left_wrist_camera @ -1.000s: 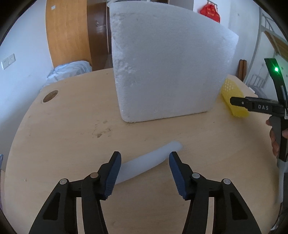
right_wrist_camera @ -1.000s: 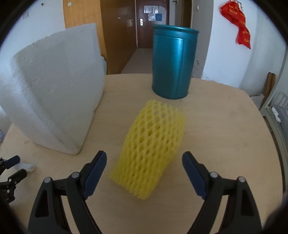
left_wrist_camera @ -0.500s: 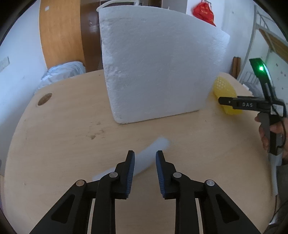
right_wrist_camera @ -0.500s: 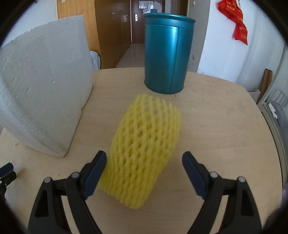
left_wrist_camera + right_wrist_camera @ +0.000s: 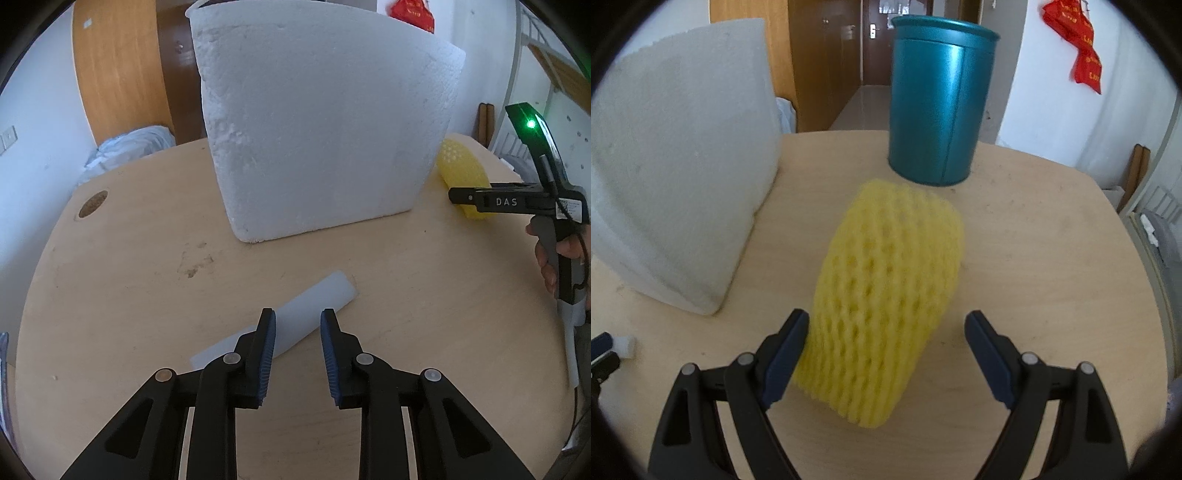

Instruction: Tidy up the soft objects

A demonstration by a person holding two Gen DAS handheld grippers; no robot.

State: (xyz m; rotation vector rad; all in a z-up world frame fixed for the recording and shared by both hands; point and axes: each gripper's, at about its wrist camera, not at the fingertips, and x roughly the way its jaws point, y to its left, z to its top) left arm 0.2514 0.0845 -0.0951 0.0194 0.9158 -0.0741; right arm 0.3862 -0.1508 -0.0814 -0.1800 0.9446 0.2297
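A white foam strip (image 5: 325, 295) lies slanted on the round wooden table (image 5: 129, 277). My left gripper (image 5: 297, 314) is shut on its middle; one end pokes out past the jaws to the upper right, the other to the lower left. That end of the strip (image 5: 624, 345) also shows at the left edge of the right wrist view. A yellow foam net sleeve (image 5: 886, 295) lies between the wide jaws of my right gripper (image 5: 886, 317), which is open; its left pad is almost at the net. From the left wrist view, the net (image 5: 461, 170) lies behind the right gripper (image 5: 461, 197).
A big white polystyrene block (image 5: 314, 129) stands mid-table, left of the net (image 5: 676, 166). A teal cylindrical can (image 5: 942, 107) stands upright behind the net. A person's hand (image 5: 565, 247) holds the right gripper's handle. A round hole (image 5: 92, 203) is at the table's far left.
The left jaws have closed from wide apart onto the white strip, which turned and shifted a little. The right gripper has edged closer around the yellow net, jaws unchanged.
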